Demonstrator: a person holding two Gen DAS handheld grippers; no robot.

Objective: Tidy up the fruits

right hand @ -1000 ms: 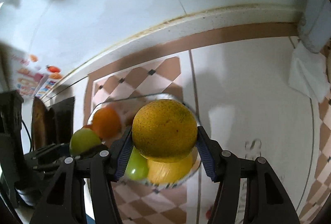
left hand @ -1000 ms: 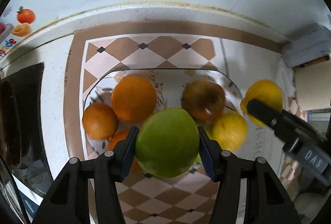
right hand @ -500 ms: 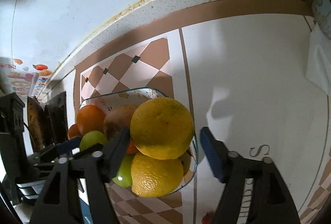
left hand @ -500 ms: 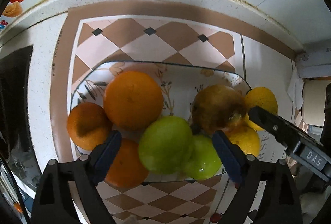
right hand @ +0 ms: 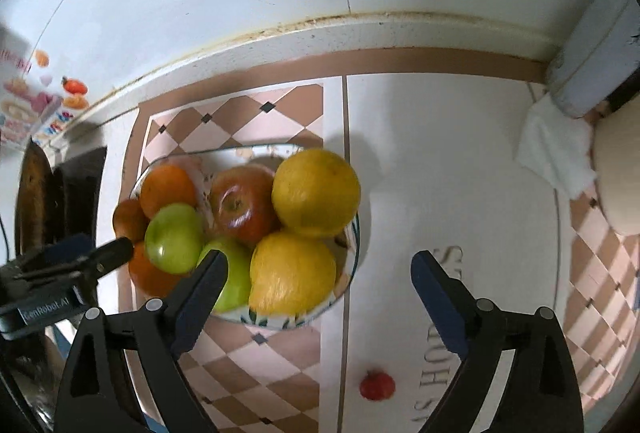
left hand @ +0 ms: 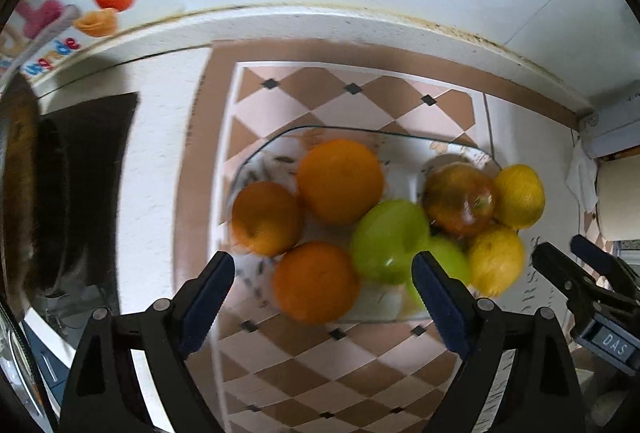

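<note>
A patterned fruit bowl point(left hand: 276, 149) point(right hand: 352, 245) sits on the tiled counter. It holds three oranges point(left hand: 340, 181), two green apples point(left hand: 390, 241) point(right hand: 174, 237), a red apple point(left hand: 460, 199) point(right hand: 242, 203) and two yellow citrus fruits point(left hand: 518, 195) point(right hand: 316, 191). My left gripper point(left hand: 322, 293) is open and empty, just in front of the bowl. My right gripper point(right hand: 318, 297) is open and empty, at the bowl's right front. Each gripper shows in the other's view.
A small red object point(right hand: 376, 385) lies on the counter in front of the right gripper. A white cloth point(right hand: 556, 149) and a pale appliance point(right hand: 618, 169) are at the far right. A dark pan point(left hand: 52, 193) stands left of the bowl. The wall runs behind.
Both grippers opened. The left one released a green apple into the bowl, the right one a yellow citrus fruit. Both then drew back from the bowl.
</note>
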